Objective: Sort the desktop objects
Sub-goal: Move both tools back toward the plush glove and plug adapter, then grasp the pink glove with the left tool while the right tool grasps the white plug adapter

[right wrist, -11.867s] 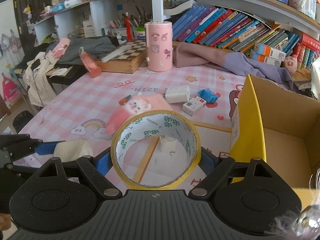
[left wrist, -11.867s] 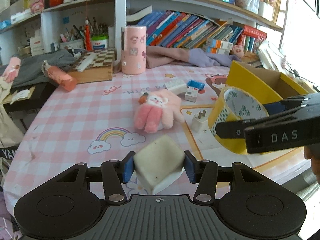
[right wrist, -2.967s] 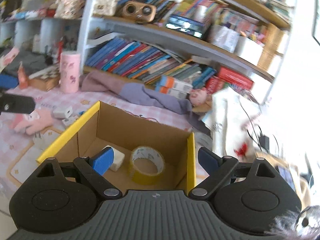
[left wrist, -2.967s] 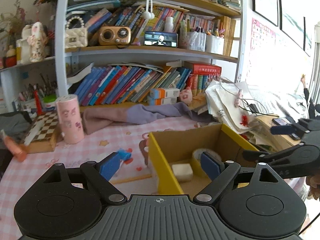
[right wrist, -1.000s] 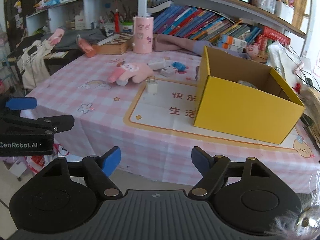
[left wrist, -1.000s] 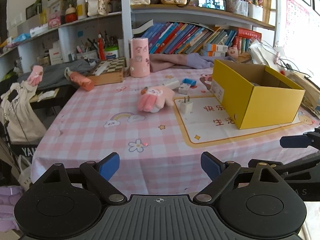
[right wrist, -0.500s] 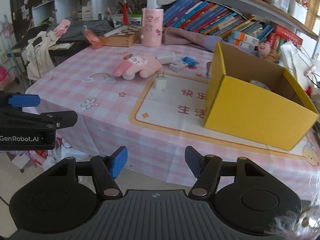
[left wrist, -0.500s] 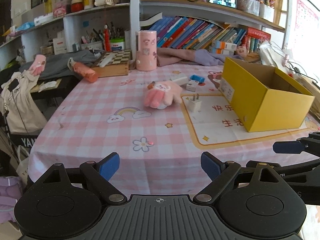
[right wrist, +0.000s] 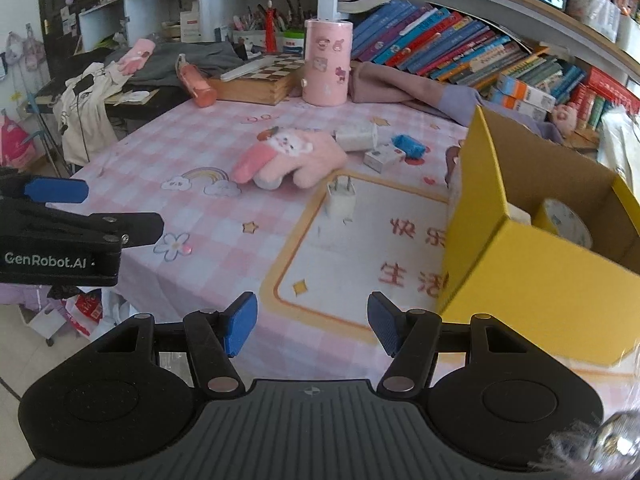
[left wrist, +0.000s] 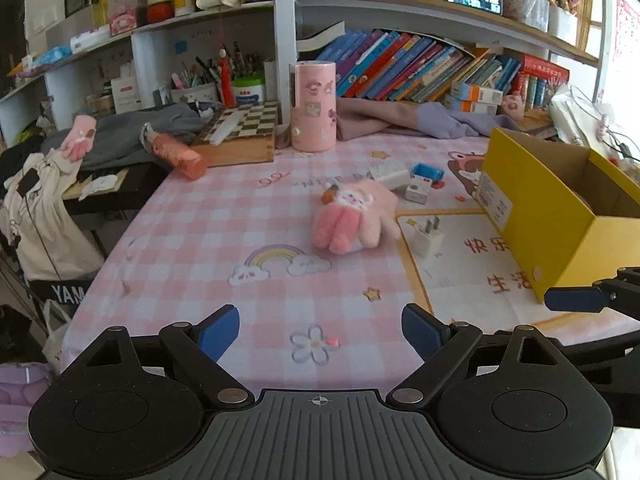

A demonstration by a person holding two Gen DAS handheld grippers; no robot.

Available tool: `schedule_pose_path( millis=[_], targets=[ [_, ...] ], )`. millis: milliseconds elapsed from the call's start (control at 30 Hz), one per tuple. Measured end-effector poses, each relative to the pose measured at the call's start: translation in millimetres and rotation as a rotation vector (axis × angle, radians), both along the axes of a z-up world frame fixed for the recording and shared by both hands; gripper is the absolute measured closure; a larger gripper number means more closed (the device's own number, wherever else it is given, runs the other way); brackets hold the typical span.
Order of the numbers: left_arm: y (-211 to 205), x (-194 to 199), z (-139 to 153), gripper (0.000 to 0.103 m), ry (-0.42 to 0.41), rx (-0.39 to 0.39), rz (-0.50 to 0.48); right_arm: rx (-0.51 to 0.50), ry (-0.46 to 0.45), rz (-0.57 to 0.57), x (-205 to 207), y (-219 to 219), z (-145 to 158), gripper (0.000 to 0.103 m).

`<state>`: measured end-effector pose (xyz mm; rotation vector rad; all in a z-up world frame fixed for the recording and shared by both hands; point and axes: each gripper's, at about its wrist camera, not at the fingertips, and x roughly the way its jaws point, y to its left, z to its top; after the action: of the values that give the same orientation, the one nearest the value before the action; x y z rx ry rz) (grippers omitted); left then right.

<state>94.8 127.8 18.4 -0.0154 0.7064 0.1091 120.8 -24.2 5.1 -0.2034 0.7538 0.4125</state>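
Note:
A pink plush glove (left wrist: 352, 216) (right wrist: 292, 156) lies mid-table on the pink checked cloth. A white plug (left wrist: 428, 236) (right wrist: 341, 198) stands beside it. Behind them lie a white adapter (right wrist: 356, 136), a small white box (right wrist: 380, 158) and a blue object (right wrist: 408, 145). The yellow cardboard box (left wrist: 552, 216) (right wrist: 520, 280) at the right holds a tape roll (right wrist: 568, 220) and a white block (right wrist: 520, 214). My left gripper (left wrist: 320, 328) hangs wide open over the table's near edge, with nothing between its fingers. My right gripper (right wrist: 311, 322), half open and empty, hovers near the box's front corner.
At the back stand a pink cylinder (left wrist: 313, 106), a wooden chessboard box (left wrist: 240, 136) and an orange bottle (left wrist: 176, 154). A purple cloth (right wrist: 420, 92) lies below the bookshelf. Clothes hang on a dark side table (left wrist: 104, 196) at the left.
Both grippers have come forward toward the table, so the glove, plug and box look larger. The right gripper's jaws have narrowed. The left jaws stayed wide.

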Motion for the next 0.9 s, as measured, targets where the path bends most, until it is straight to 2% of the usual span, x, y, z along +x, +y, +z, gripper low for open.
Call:
schedule_pose_path(
  millis=[533, 900],
  targets=[
    [3, 61, 14, 0.012, -0.002, 0.044, 0.023, 0.028, -0.003, 0.051, 70, 11, 0, 0.044],
    [5, 92, 9, 0.012, 0.041, 0.064, 0.038, -0.015, 0.028, 0.043, 108, 16, -18, 0.052]
  ],
)
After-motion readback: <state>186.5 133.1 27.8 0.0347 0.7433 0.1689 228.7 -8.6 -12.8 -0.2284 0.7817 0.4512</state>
